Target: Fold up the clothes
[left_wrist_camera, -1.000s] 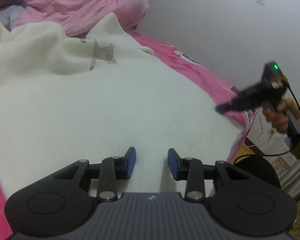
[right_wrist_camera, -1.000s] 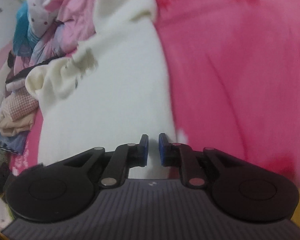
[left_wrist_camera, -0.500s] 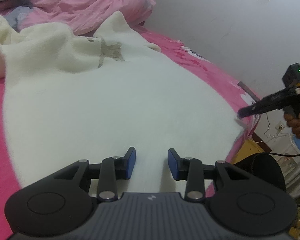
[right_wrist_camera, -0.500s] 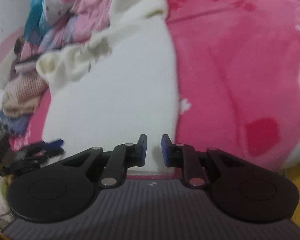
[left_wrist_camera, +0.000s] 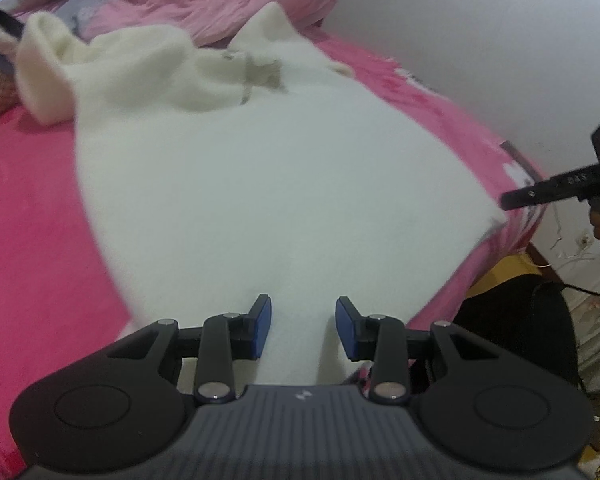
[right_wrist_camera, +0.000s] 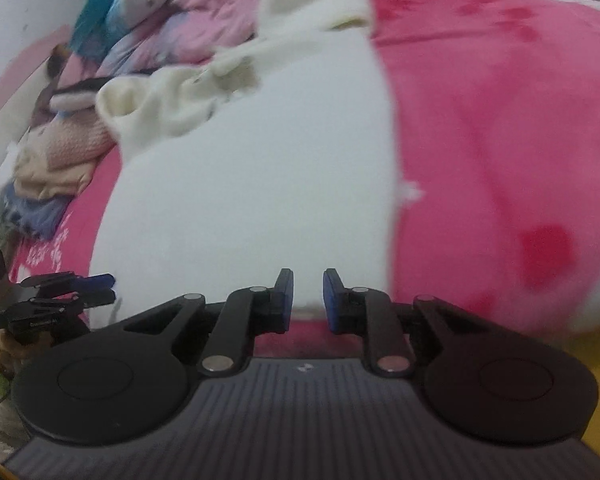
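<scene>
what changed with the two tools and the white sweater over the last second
Both tools backed away from the white sweater toward its hem, so more of it shows in each view. The right tool opened a little and is empty; it now sits past the sweater's right corner. The left tool kept the same gap, holding nothing. The sweater stayed spread flat on the pink blanket.

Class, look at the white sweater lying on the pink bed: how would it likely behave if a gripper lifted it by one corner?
The sweater looks soft and fuzzy, so probably floppy, draping. Its bunched sleeve suggests it creases easily. It seems thick, so perhaps heavy for a pinch.
</scene>
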The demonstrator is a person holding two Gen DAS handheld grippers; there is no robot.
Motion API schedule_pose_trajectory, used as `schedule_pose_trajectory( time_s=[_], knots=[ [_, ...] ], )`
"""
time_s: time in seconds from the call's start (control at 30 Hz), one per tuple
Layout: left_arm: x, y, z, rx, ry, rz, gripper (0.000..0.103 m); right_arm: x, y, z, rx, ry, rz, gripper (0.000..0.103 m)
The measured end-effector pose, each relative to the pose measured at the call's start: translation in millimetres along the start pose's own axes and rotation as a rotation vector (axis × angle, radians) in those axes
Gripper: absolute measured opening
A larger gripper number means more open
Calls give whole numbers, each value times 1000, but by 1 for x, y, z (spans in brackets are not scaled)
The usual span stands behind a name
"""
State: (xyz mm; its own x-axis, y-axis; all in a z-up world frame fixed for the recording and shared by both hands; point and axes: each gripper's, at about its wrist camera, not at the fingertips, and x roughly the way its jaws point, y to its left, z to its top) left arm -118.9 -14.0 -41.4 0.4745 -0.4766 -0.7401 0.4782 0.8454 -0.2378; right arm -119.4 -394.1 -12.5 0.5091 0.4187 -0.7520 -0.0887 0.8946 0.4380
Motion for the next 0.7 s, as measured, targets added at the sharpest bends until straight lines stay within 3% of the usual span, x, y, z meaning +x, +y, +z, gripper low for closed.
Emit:
schedule_pose_trajectory(
  time_s=[0.13,0.27,0.3,0.5,0.7],
  knots=[
    [-3,4,-4,-13,3,19,36,32,-4,-5,44,67,-16,16],
    [-10,14,-4,-37,4,27,34,18,-8,-30,153,128,80,16],
    [-12,17,-4,-43,4,29,34,12,-4,-36,148,123,70,16],
    [-32,24,-10,-71,-17,53,36,-17,15,-49,193,-12,154,16],
    [-35,30,-17,-121,-25,89,38,9,13,-66,323,-115,258,19]
  ],
)
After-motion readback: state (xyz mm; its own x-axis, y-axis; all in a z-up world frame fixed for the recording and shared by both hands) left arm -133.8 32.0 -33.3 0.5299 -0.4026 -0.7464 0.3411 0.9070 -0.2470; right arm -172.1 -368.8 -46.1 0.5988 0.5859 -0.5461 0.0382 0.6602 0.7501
